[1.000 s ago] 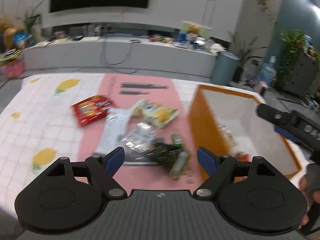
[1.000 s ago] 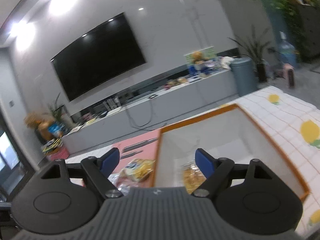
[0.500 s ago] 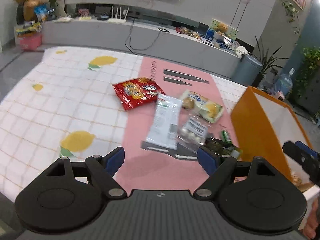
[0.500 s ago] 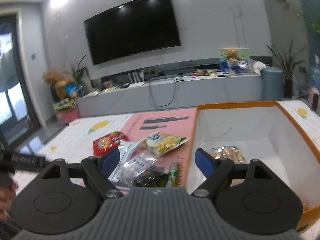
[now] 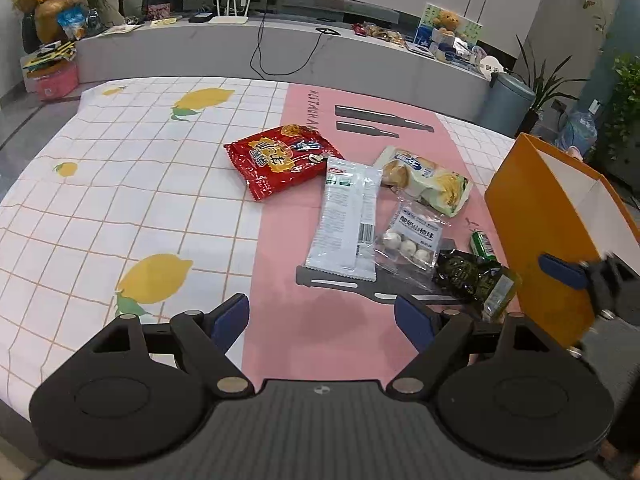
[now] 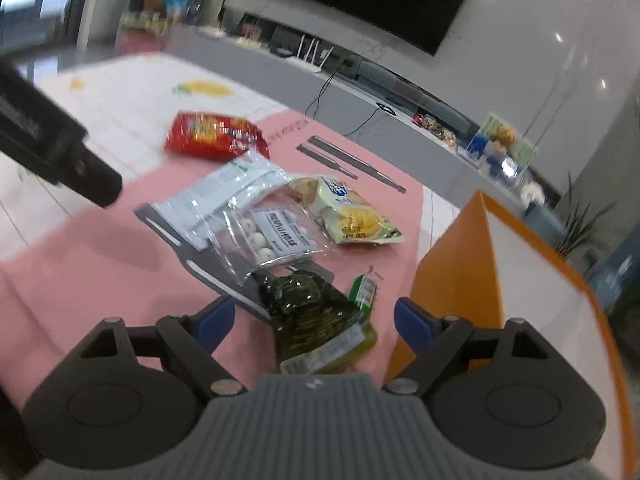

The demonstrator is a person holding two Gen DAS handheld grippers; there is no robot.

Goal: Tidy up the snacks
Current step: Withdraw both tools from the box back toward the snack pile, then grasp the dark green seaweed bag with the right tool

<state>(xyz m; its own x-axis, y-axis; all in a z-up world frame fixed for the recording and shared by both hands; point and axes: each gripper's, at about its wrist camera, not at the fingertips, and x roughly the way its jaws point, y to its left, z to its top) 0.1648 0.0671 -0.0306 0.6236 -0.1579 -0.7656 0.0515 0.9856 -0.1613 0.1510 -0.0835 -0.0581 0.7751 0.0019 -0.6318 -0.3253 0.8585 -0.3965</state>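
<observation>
I am holding my left gripper [image 5: 322, 318] over bare pink mat [image 5: 304, 344] at the lower middle of its view, its jaws standing wide apart with nothing between them. My right gripper [image 6: 308, 322] is hovering low over the dark green packet [image 6: 316, 320], jaws opening; the packet is lying between the blue pads [image 6: 412, 326], and they are not pressing it. Just right of it a small green stick pack [image 6: 363, 292] is lying beside the orange box [image 6: 460, 276], which is filling the right of the frame. Above the green packet, toward the frame's centre, a clear bag of white balls [image 6: 272, 240] is overlapping a long white pouch [image 6: 224, 196] and touching a pale green bread pack [image 6: 348, 212]. A red noodle bag [image 5: 280, 160] is lying apart in the upper middle of the left view.
</observation>
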